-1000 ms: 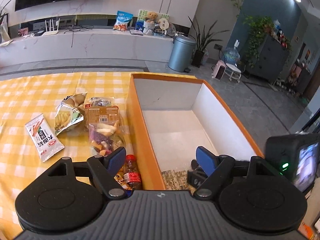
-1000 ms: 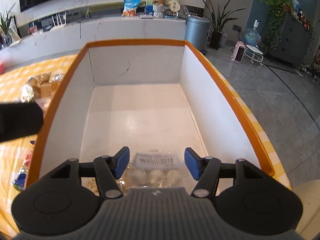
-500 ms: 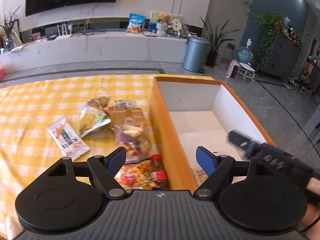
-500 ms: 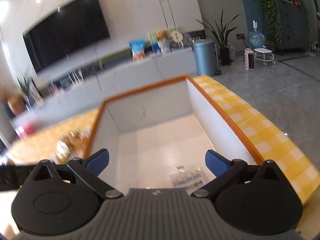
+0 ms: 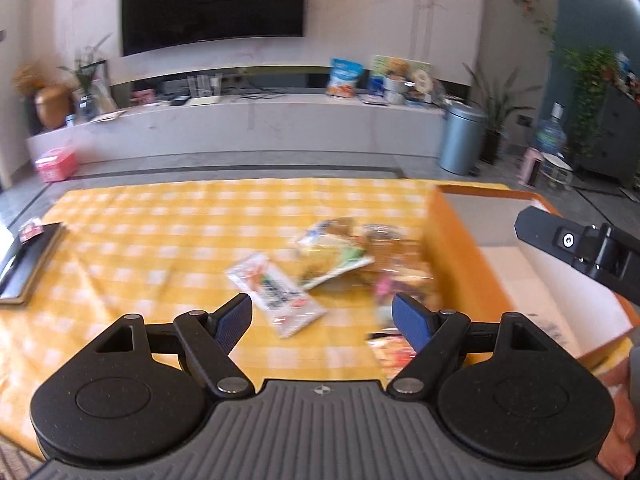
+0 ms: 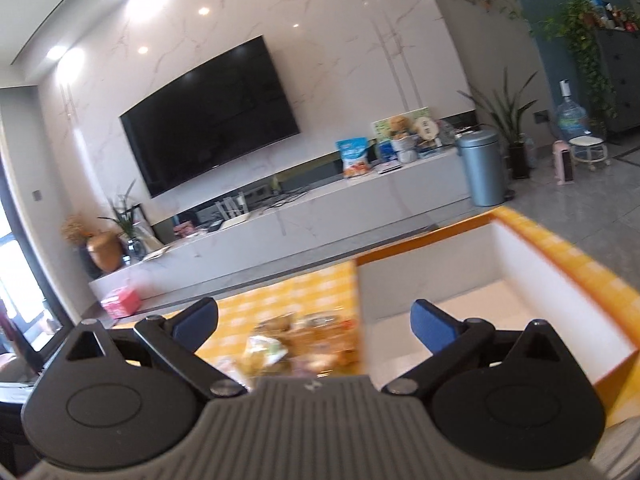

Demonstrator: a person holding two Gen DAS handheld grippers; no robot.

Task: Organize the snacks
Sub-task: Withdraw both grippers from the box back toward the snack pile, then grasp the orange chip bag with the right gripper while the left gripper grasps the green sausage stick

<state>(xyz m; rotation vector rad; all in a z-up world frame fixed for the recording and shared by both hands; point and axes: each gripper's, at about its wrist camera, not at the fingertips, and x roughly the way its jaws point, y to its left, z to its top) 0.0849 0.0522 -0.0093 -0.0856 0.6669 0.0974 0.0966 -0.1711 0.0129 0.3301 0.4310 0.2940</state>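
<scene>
Several snack packets lie on the yellow checked tablecloth (image 5: 160, 240): a white sachet (image 5: 276, 294), a green-and-white bag (image 5: 334, 256) and a blurred pile (image 5: 400, 276) beside the orange box (image 5: 448, 240) with a white inside. My left gripper (image 5: 322, 320) is open and empty, above the sachet. My right gripper (image 6: 314, 322) is open and empty, raised over the box's left wall (image 6: 358, 300); the snack pile (image 6: 296, 344) shows blurred below it. The right gripper's finger (image 5: 580, 248) shows over the box in the left wrist view.
A dark flat book or tablet (image 5: 24, 268) lies at the table's left edge. Beyond the table are a TV cabinet (image 5: 256, 124), a grey bin (image 5: 460, 140) and plants. The box's right wall (image 6: 560, 300) stands at the table's right side.
Both grippers have lifted and swung left, away from the box interior. The right gripper left a clear packet in the box and opened wider. The left view now centres on the table snacks.
</scene>
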